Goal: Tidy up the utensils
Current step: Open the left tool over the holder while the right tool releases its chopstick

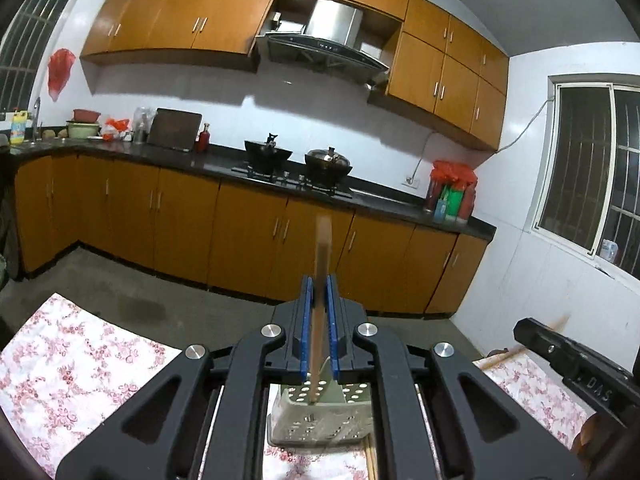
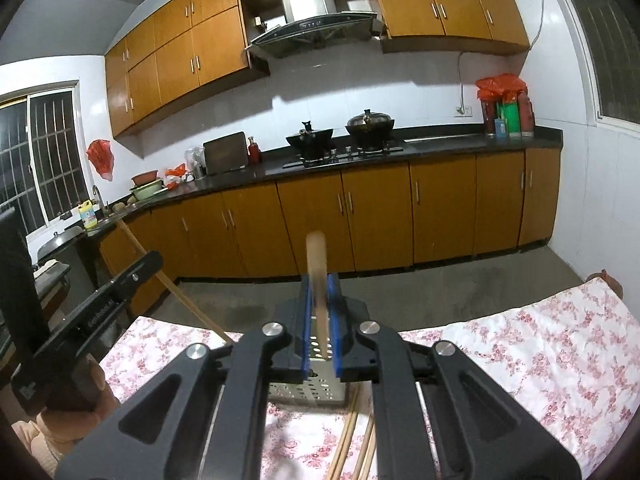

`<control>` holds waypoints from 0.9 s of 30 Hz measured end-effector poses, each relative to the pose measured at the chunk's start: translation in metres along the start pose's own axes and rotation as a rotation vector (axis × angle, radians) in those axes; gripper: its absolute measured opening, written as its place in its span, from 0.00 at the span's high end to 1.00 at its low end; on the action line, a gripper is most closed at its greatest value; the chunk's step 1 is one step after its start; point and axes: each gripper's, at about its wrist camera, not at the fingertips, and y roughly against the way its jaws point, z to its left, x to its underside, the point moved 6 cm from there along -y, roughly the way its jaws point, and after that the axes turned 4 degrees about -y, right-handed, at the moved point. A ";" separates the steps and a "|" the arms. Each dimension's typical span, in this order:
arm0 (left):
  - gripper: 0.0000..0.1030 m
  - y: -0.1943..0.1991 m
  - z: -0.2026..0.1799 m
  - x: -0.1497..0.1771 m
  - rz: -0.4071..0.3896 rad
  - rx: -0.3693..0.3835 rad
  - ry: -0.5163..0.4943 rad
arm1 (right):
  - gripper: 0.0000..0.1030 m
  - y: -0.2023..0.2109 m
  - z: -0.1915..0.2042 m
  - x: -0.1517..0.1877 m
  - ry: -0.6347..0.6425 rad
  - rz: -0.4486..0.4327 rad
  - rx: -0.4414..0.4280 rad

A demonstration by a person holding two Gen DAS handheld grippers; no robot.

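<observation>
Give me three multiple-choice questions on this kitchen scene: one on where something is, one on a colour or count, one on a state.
1. Where is the perforated holder?
A. on the floral cloth
B. on the stove
C. on the floor

2. How many pots are on the stove?
A. one
B. two
C. four

3. What is between the left gripper's pads?
A. nothing
B. a spoon
C. a chopstick

Answers: 1 A, it stands on the cloth; 2 B, two dark pots sit side by side; 3 C, a wooden stick rises between the blue pads.
</observation>
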 end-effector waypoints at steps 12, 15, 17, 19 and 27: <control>0.55 0.059 0.022 -0.016 -0.097 -0.007 0.035 | 0.63 0.048 -0.031 0.011 -0.039 -0.037 0.087; 0.52 0.081 0.035 -0.008 -0.111 -0.027 0.051 | 0.63 0.042 -0.053 0.039 -0.056 0.046 0.152; 0.52 0.088 0.043 0.003 -0.098 -0.048 0.059 | 0.63 0.031 -0.066 0.065 -0.072 0.124 0.177; 0.52 0.090 0.052 0.025 -0.041 -0.094 0.050 | 0.64 0.015 -0.074 0.101 -0.084 0.229 0.187; 0.54 0.063 0.071 0.139 0.305 -0.140 0.007 | 0.84 -0.021 -0.059 0.210 -0.059 0.497 0.141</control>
